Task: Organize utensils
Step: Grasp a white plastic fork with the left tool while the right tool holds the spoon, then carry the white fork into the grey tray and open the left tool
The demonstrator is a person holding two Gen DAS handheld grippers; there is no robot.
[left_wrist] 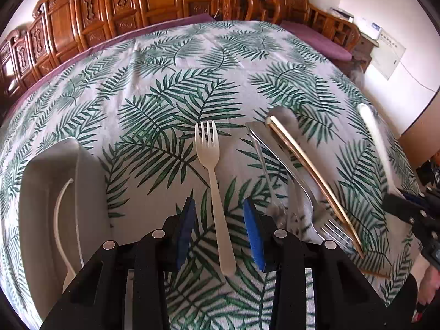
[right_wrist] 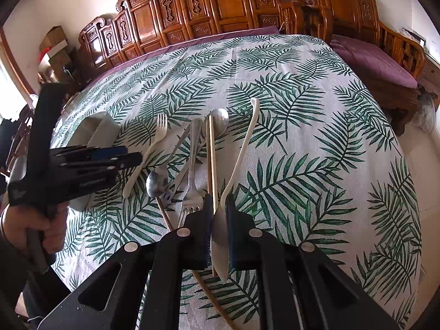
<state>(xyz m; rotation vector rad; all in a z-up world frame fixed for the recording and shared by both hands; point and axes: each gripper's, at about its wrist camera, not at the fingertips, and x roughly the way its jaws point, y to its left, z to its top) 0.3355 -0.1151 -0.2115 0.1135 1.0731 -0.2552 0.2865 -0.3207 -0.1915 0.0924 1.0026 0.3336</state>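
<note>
My left tongs (left_wrist: pixel 218 231) stood part open astride the handle of the white plastic fork (left_wrist: pixel 213 176), one blue pad on each side and neither yet pressing it, as far as I could see; I had lined them along the handle so that closing would pinch it across its narrow width. The fork lay flat on the leaf-print table (left_wrist: pixel 165 88), tines pointing away from me, just beside the grey tray (left_wrist: pixel 90 176) on my left, where a white utensil (left_wrist: pixel 59 220) already rested. I judged that tray to be the fork's destination.

My right tongs (right_wrist: pixel 220 220) were clenched on the bowl of a white plastic spoon (right_wrist: pixel 239 154), its curved handle reaching out ahead above the cloth, held clear so it could be carried across. Between the two lay the rest of the pile: a metal fork (right_wrist: pixel 192 170), a metal spoon (right_wrist: pixel 220 122), and chopsticks (right_wrist: pixel 211 154), overlapping and still unsorted.
</note>
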